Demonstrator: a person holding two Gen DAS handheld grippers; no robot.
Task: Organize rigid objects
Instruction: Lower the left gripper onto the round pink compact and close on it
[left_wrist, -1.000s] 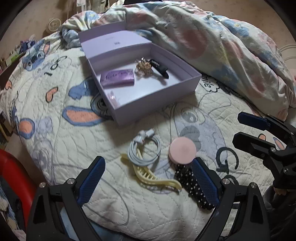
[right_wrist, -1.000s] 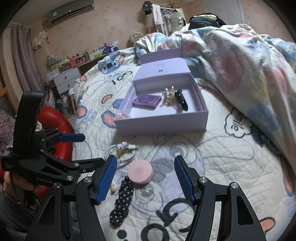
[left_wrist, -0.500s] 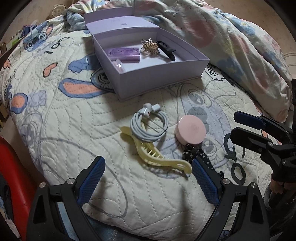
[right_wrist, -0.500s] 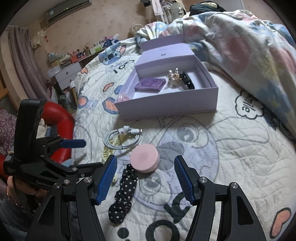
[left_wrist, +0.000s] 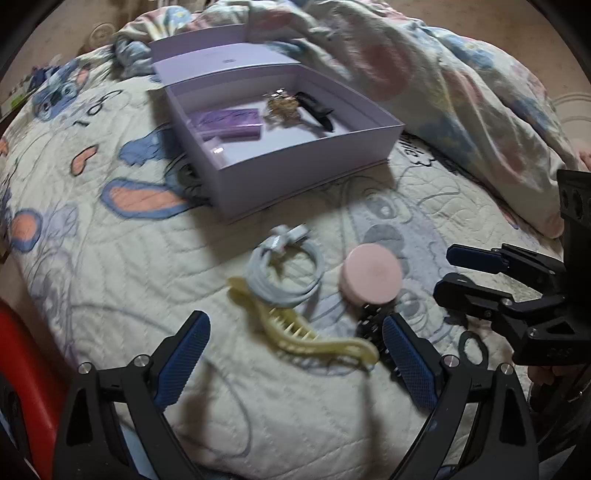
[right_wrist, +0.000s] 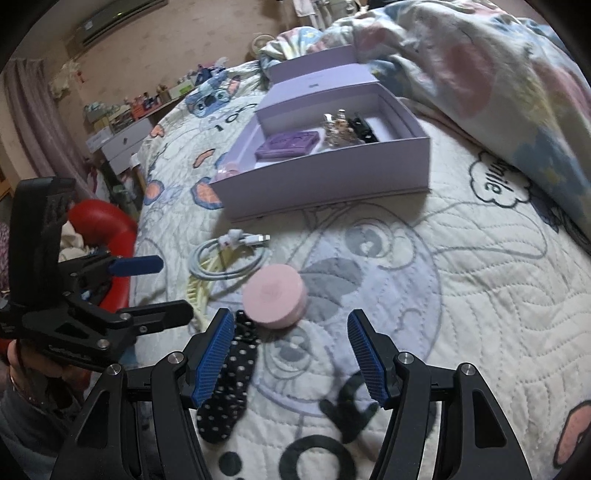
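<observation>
- Lining up my right gripper (right_wrist: 291, 354), jaws spread and empty, on the pink round case (right_wrist: 275, 301) lying on the bed (right_wrist: 480, 295) just beyond its tips, slightly left.
- My left gripper (left_wrist: 295, 363) is released too, nearer the yellow hair claw (left_wrist: 303, 332).
- The lavender box (right_wrist: 332, 177) sits farther off.

Not much here can be read. On the quilt (right_wrist: 461, 258), at the right of the right wrist view, a cloud-shaped outline holds dark letters that look like "nnie" (right_wrist: 489, 181); its start is cut off by the bedding. Big dark letters run along the bottom of that view, too cropped to make out. The lilac box lid (right_wrist: 314, 83) carries a small mark, too tiny to read.
</observation>
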